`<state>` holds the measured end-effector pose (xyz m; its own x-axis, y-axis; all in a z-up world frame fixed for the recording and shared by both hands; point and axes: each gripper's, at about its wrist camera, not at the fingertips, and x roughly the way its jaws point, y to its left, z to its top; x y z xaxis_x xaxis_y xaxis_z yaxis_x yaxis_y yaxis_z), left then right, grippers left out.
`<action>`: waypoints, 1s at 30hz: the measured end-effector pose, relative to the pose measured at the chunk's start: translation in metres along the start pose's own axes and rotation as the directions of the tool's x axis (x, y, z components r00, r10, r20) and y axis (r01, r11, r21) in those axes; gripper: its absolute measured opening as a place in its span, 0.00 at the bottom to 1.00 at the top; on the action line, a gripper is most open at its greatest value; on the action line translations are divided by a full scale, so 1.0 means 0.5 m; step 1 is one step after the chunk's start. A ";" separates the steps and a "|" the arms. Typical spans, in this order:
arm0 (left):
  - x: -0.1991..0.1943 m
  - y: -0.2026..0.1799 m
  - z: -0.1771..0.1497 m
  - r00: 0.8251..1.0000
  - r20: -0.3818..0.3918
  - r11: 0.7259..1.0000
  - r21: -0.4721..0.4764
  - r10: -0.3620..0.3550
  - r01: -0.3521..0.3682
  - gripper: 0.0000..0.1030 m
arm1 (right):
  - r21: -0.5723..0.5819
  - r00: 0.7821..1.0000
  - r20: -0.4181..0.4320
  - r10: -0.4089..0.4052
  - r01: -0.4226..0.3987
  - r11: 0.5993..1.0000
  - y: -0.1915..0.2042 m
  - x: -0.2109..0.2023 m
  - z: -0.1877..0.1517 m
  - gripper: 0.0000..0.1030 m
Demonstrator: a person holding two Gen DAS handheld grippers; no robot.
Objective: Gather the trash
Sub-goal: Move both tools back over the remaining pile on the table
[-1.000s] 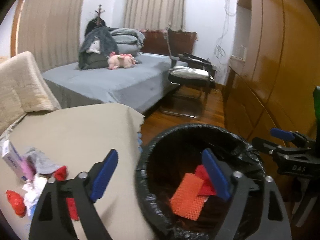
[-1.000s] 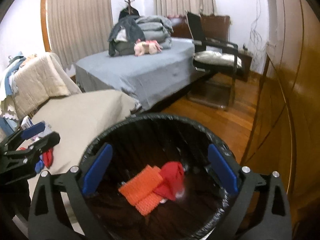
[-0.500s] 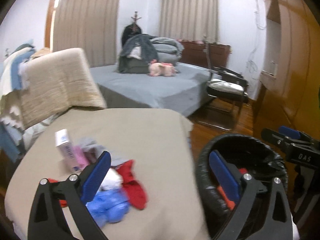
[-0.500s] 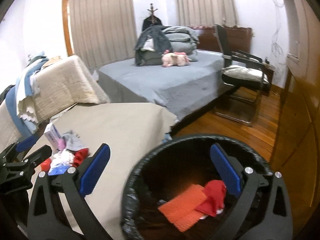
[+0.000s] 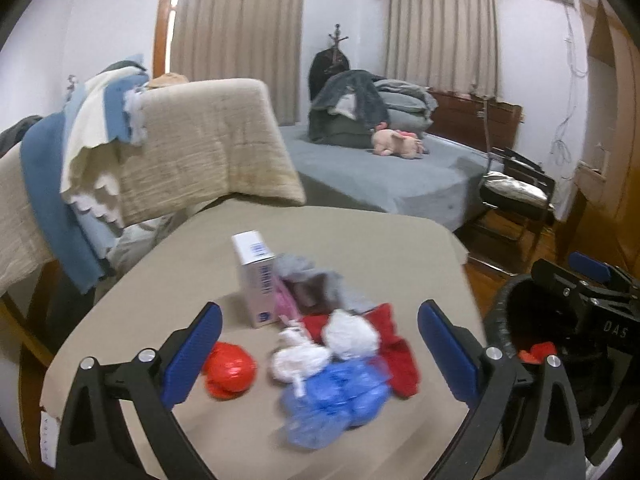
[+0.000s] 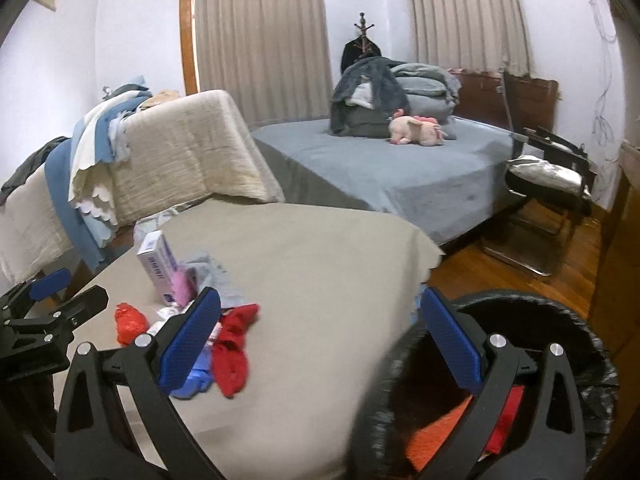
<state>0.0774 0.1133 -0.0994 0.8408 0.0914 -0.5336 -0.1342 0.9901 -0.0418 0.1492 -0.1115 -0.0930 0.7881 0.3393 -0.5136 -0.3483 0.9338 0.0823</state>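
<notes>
Where a second ago both hung over the bin (image 6: 592,364), the gaping, empty left gripper (image 5: 320,356) and right gripper (image 6: 320,344) now face the table's trash pile (image 5: 340,352).

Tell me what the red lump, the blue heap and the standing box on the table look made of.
Red lump: thin glossy plastic film, judging by its bright highlights and crumpled shape.
Blue heap: seemingly translucent crinkled plastic, though blur leaves this open.
Standing box: printed cardboard, matte, with crisp straight edges and flat faces.

Far beyond the fingers, a grey bed (image 6: 400,172) carries a pink plush toy (image 6: 418,130) beside folded bedding (image 6: 420,80) — right of it, a black chair (image 6: 548,176); left, a blanket-draped seat (image 6: 180,152).
</notes>
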 end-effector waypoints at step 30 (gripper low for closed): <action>0.169 0.163 -0.098 0.975 -0.211 0.994 -0.065 0.075 -0.090 0.72 | -0.064 0.991 -0.108 0.073 -0.080 0.995 0.133 0.165 -0.061 0.94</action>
<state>0.1119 0.1964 -0.1895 0.6986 0.1405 -0.7016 -0.2433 0.9687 -0.0483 0.1754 -0.0252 -0.1560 0.7011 0.3922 -0.5956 -0.4419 0.8944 0.0688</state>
